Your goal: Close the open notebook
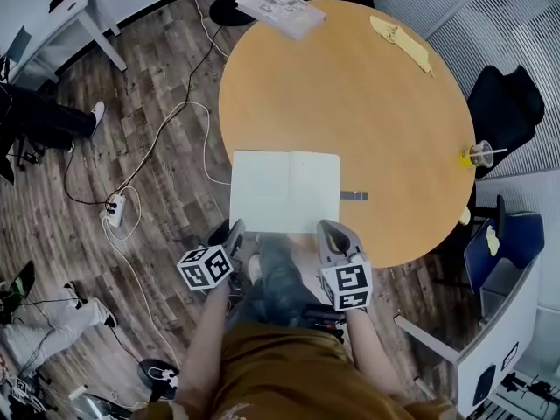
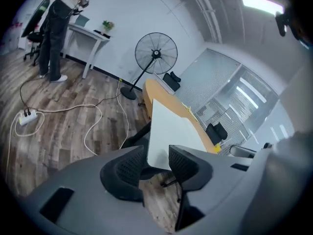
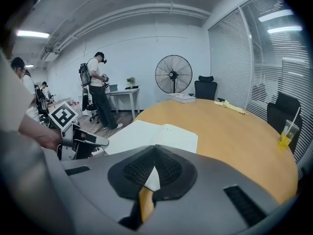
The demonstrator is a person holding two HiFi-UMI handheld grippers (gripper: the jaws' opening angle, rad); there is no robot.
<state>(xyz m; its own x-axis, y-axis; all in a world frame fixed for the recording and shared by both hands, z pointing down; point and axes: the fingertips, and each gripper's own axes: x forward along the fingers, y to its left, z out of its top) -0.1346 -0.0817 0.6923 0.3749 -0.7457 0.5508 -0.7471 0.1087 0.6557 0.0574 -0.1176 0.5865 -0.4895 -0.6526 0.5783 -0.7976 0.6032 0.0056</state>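
Head view: an open notebook (image 1: 284, 191) lies flat, blank pages up, at the near edge of a round wooden table (image 1: 376, 103), its near edge reaching past the rim toward the person holding the tongs. The left gripper (image 1: 233, 231) sits at the notebook's near left corner. In the left gripper view its jaws stand wide apart with the white corner between them, and neither pad presses on the paper. The right gripper (image 1: 333, 231) sits at the near right corner. In the right gripper view its jaws are closed tip to tip over the page, and a sliver of white paper and tabletop shows in the gap behind the tips. Whether any paper is pinched cannot be told. A small grey strip (image 1: 353, 195) lies on the table just beside the notebook's right edge.

At the table's far edge rests a stack of printed papers (image 1: 280, 9), and to its right a yellow object (image 1: 401, 42). A plastic cup (image 1: 479, 154) with a straw stands at the right rim, near a black office chair (image 1: 507, 103). On the wood floor to the left, white cables run to a power strip (image 1: 115, 208). A pedestal fan (image 3: 172, 74) stands beyond the table, and a person (image 3: 98, 92) stands at a white desk by the far wall.
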